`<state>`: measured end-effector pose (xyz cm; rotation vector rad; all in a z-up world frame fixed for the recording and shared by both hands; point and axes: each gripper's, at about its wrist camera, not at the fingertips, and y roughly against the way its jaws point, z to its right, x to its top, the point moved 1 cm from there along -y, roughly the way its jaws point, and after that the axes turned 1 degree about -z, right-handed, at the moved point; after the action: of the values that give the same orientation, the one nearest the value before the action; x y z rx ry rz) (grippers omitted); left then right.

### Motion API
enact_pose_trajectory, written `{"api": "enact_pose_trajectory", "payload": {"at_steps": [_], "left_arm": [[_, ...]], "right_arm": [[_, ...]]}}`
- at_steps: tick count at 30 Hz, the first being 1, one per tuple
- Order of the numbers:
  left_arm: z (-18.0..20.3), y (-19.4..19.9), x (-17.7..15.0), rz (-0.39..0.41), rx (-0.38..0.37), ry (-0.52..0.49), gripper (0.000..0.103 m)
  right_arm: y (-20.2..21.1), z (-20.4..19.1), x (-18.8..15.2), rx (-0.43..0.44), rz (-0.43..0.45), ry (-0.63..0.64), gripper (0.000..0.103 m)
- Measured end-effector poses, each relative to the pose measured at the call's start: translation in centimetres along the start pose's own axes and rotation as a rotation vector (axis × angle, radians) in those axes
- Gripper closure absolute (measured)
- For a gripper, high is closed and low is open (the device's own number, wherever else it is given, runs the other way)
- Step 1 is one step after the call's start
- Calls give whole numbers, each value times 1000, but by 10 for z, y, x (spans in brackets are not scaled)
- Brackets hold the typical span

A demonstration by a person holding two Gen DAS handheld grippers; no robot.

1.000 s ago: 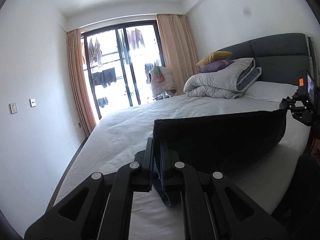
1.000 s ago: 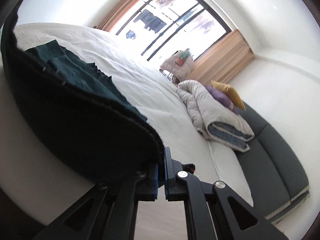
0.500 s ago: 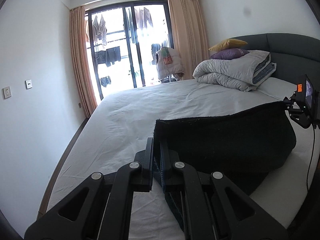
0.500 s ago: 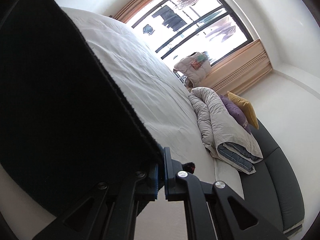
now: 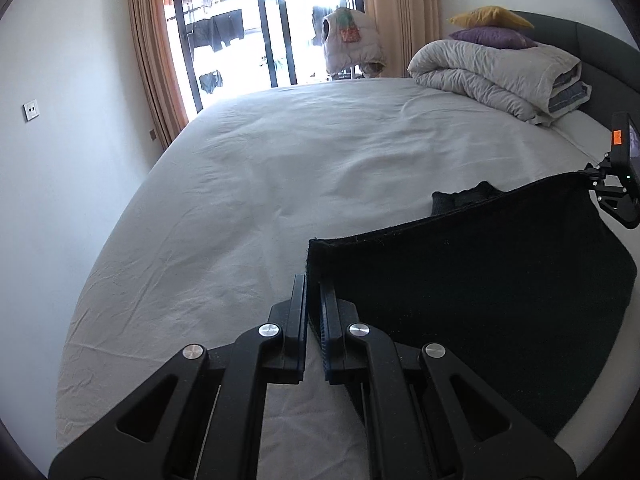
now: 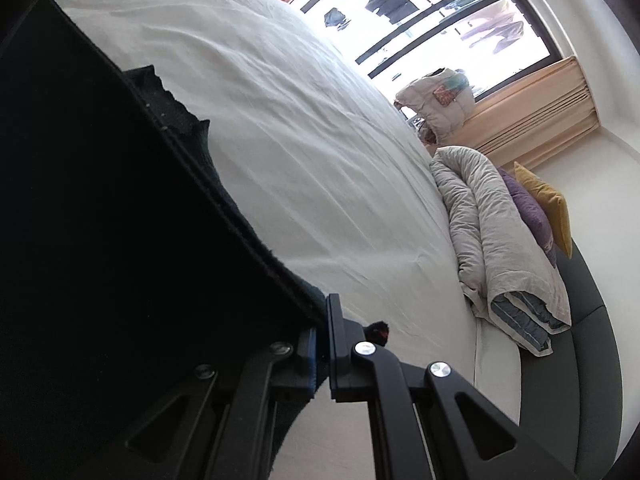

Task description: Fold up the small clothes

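White, faintly creased sheeting covered the bed (image 5: 304, 184), and over its lower right hung the dark garment (image 5: 480, 280), a coarse, near-black knit with a stitched hem, stretched taut. Left tongs (image 5: 313, 280) pinched its near corner at lower centre; right tongs (image 6: 322, 320) clamped the far corner. Behind, a quilted grey duvet (image 5: 496, 72) lay folded at upper right.

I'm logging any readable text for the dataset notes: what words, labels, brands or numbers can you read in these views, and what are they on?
None can be read.
Orange sticker on the right claw's device: too small to read.
Colourful patch on the white padded vest by the window: blurred, no letters legible.
Wall socket plate: no visible marking.
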<state>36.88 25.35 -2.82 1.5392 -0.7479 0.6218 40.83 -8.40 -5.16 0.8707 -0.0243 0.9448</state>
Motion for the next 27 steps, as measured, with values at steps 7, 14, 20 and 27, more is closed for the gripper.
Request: {"api": "enact_pose_trajectory", "payload": {"at_steps": [7,14,20,27], "left_arm": [[6,-61,11,-100,9,-4,98],[11,-104,10,-144,16,15,98],[12,-115,8,-138,29,36,96],[23,-106,10,-123,49,12,96]], "right_arm": [[-54,-10,16,96,-106,-40,99],[-83,-19,14,114,-139,-68,99],[-81,-10,7,119,-136,-105,99],[-84,-2,11,121,-181,-158,99]]}}
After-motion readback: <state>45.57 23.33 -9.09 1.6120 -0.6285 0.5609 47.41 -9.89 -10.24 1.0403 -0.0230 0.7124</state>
